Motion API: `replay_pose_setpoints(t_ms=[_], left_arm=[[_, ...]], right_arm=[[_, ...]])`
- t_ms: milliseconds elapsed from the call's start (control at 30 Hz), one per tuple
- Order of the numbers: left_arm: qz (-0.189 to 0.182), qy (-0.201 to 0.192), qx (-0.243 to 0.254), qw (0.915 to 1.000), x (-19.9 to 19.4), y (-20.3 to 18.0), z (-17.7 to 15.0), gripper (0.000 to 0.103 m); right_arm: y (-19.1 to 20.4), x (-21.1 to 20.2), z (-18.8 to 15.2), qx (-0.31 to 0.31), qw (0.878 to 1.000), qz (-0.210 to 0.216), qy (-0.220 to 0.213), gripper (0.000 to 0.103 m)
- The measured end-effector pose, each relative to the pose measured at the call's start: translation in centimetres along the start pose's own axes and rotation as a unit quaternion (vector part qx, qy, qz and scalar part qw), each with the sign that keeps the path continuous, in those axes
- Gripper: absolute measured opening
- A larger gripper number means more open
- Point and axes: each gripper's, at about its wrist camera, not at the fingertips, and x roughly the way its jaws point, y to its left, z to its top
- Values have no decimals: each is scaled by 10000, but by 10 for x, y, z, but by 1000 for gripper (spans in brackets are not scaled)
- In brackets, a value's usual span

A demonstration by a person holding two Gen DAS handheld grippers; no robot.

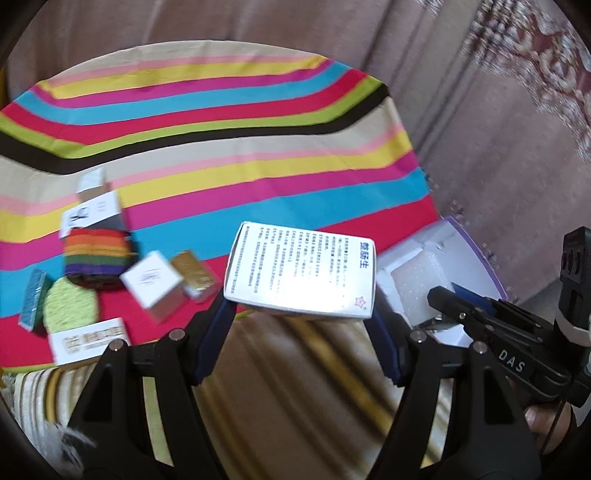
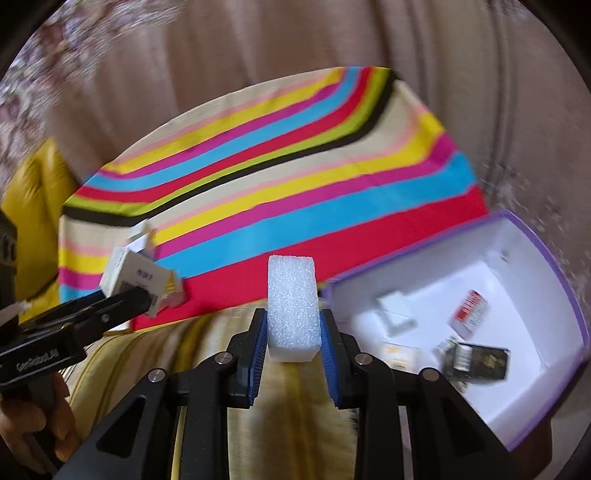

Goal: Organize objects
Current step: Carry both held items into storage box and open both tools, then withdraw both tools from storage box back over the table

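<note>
Covering the seat: a striped cloth [image 1: 229, 122] spreads over the sofa [image 1: 258, 22], and everything to be sorted lies on it or just off its near edge.
Purple-edged box [image 2: 546, 266]: open at the right end of the cloth; a few small packets already lie inside, so I judge the sorting partly done.
White carton [image 1: 301, 275]: printed side up, lifted clear of the cloth, pinched at its two side edges by the left gripper [image 1: 299, 317], whose blue pads press against it.
Foam block [image 2: 292, 306]: white, upright, squeezed between the pads of the right gripper [image 2: 292, 347], just beside the box's near-left corner and not inside it.
Rainbow-striped bundle [image 1: 98, 256]: resting on the cloth at the left, touching the pile around it.
Green scrubby pad [image 1: 70, 306]: lying flat next to the bundle.
Small white box [image 1: 151, 284]: beside a gold packet [image 1: 194, 273]; both untouched.
Other leftovers: a teal packet [image 1: 35, 299], a white-and-orange box [image 1: 88, 338] and a tall white box [image 1: 92, 206], all on the cloth.
Progress: as I read it, two items are in hand and about seven wait on the cloth, so more is left than done.
</note>
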Motion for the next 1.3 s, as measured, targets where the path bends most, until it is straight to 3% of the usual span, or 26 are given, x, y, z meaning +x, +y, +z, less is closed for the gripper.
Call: replay_pose_setpoints(t_ms=[367,767,867,1100,1300], left_arm=[[-442,325,582,9968,35,-64,6,72],[-647,586,1125,9898,63,-111,10,74],[-758,675,1077,9890,68,-112,12,79],[-821,451,903,9915,59,-106,14,85],[-693,119,868,9937,44,-106,16,87]], right_arm=[[-74,-17,-16,851,9949,-540,-25,29],[-109,-18,-17,1421,9863,-834,30,30],[-115,-19,-17,1527,9843,-883,21,30],[-117,-15,-17,1579,9836,-868,115,50],[-109,-14,-15,1466,9859,-804,105,56]])
